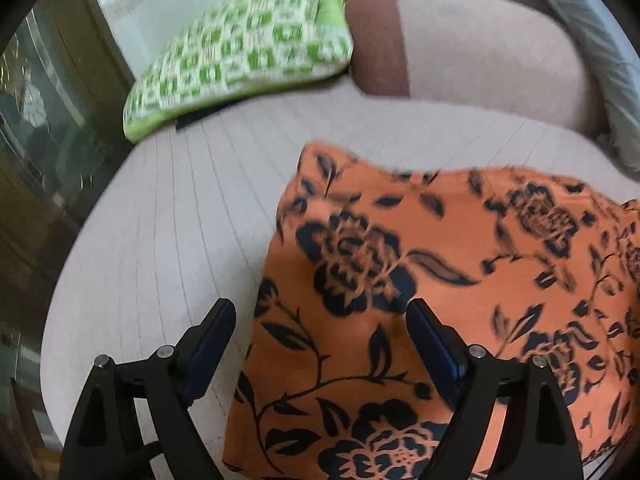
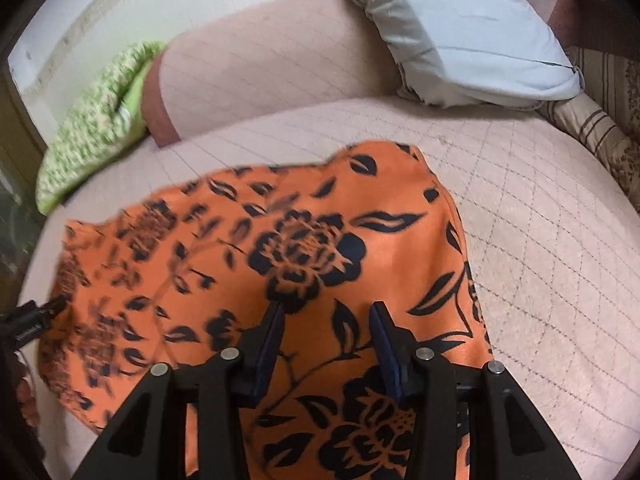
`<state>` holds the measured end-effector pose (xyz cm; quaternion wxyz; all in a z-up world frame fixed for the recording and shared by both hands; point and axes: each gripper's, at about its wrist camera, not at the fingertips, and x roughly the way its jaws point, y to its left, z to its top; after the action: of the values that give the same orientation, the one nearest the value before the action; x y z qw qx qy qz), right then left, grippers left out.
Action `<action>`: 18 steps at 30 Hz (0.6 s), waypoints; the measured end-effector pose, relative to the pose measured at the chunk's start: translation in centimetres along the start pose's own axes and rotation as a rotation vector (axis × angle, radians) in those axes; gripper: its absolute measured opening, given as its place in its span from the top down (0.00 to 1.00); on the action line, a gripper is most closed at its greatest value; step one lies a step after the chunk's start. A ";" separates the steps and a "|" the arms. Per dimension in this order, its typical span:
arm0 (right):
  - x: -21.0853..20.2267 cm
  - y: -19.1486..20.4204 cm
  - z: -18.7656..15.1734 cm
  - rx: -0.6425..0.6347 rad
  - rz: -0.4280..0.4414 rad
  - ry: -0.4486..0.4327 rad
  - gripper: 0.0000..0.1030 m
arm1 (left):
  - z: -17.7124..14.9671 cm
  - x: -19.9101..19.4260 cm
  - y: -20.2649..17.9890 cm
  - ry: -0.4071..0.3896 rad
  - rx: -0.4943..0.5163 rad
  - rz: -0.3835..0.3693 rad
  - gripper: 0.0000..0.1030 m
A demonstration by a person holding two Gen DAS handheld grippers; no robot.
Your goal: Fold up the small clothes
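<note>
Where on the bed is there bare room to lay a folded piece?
Bare quilt lies left of the orange floral garment, below the green pillow, and right of the garment toward the striped cushion. The head end, by the grey pillow, is crowded.

A quilted pink bed fills the room's middle, with a green checked pillow, a pale bolster and a blue-grey pillow lying against a white wall.
</note>
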<state>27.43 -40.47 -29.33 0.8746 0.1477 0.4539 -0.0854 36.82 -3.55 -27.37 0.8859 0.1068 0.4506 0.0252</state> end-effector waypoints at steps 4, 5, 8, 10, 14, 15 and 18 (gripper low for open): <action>-3.0 1.2 0.4 -0.019 0.030 -0.088 0.54 | 0.3 -2.4 -0.3 -0.086 -0.001 -0.028 0.15; -3.8 1.6 0.5 -0.021 0.042 -0.107 0.54 | 0.2 -3.0 -0.3 -0.102 -0.001 -0.029 0.15; -5.5 2.8 0.7 -0.020 0.071 -0.156 0.54 | 0.2 -4.1 -0.1 -0.135 0.001 -0.031 0.15; -6.5 3.6 0.6 -0.015 0.090 -0.170 0.54 | 0.1 -4.8 0.1 -0.143 -0.007 -0.045 0.15; -7.5 4.9 0.3 -0.016 0.106 -0.172 0.54 | -0.3 -6.3 0.2 -0.173 -0.009 -0.039 0.15; -7.7 5.2 0.2 -0.021 0.106 -0.168 0.54 | -0.3 -6.6 0.2 -0.181 -0.009 -0.037 0.15; -8.8 6.1 -0.6 -0.039 0.083 -0.190 0.54 | -0.5 -7.7 0.2 -0.198 -0.021 -0.053 0.15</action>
<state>23.62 -34.35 -21.32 0.9191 0.1403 0.3642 -0.0539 31.88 -4.36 -21.56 0.9275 0.0876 0.3634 -0.0044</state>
